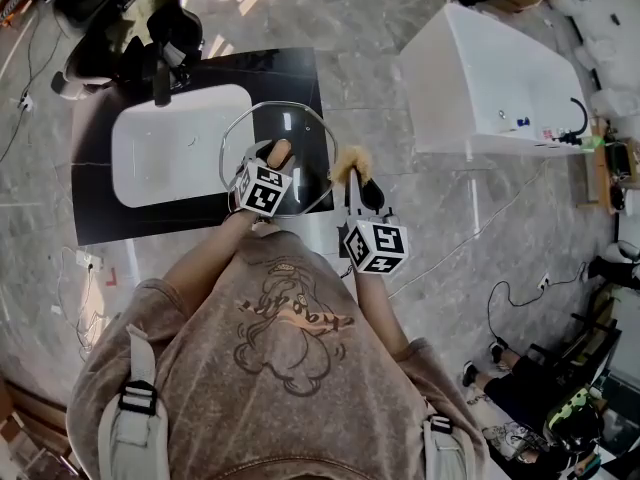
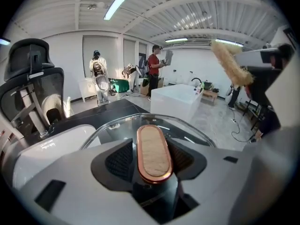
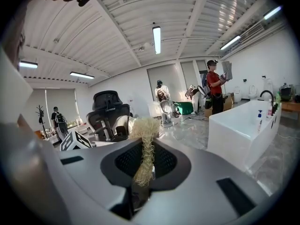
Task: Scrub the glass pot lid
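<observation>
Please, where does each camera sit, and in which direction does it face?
Head view: on the person's head, facing down at the black counter, sink and glass pot lid; torso, left gripper and right gripper show.
Left gripper view: on that gripper, facing along its jaws, shut on the lid handle, towards the white tub.
Right gripper view: on that gripper, facing along jaws shut on the fibre scrubber, towards an office chair.
Shared: both gripper views show the white tub.

Overhead and left close-up, shared lid (image 1: 296, 128)
</observation>
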Motion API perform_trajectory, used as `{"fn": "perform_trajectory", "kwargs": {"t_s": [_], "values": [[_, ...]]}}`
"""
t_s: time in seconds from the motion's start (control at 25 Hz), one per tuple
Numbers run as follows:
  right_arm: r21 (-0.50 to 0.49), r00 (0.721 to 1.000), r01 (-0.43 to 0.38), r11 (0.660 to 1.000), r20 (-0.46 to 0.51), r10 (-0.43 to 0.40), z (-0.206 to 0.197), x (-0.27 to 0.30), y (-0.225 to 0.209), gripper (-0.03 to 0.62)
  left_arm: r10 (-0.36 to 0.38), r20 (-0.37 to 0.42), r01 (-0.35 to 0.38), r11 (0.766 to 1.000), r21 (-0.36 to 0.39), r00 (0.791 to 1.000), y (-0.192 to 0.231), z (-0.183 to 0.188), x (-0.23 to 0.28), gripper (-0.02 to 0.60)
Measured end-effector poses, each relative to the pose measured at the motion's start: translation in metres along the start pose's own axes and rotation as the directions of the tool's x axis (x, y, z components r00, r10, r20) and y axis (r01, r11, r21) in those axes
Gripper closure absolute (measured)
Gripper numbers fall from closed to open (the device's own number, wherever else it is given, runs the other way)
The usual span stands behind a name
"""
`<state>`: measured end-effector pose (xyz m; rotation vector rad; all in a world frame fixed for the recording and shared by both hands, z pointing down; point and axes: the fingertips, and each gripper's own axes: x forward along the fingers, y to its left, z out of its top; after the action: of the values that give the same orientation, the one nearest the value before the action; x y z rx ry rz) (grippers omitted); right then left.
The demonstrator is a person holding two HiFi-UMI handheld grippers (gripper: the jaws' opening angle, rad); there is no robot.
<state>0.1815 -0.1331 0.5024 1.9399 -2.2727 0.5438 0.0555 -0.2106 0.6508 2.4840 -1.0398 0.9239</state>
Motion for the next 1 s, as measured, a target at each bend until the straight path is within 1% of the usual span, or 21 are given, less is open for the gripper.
{"fn": "perform_trajectory", "kwargs": {"t_s": [0.24,0.56,0.6,1.0], "values": [[0.001,1.000,0.006,1.000,-0.015,-0.006,-0.005,-0.003,-0.007,0.546,0.010,-0.008,-0.010,1.000,0.007,1.000,0.000,-0.001,0.001,0.348],[0.003,1.000,-0.001,1.000,-0.017,0.001,-0.007,-0.004,-0.004,0.548,0.003,-0.013,-0.002,1.000,0.015,1.000,-0.002,-0.001,0.002,0.373],[0.002,1.000,-0.001,1.000,-0.019,0.001,-0.007,-0.003,-0.004,0.546,0.000,-0.016,0.000,1.000,0.011,1.000,-0.001,-0.001,0.002,0.386],[0.004,1.000,0.002,1.000,-0.026,-0.002,-0.014,-0.007,-0.002,0.546,0.009,-0.040,-0.011,0.999,-0.050,0.999,-0.001,-0.002,0.002,0.400]]}}
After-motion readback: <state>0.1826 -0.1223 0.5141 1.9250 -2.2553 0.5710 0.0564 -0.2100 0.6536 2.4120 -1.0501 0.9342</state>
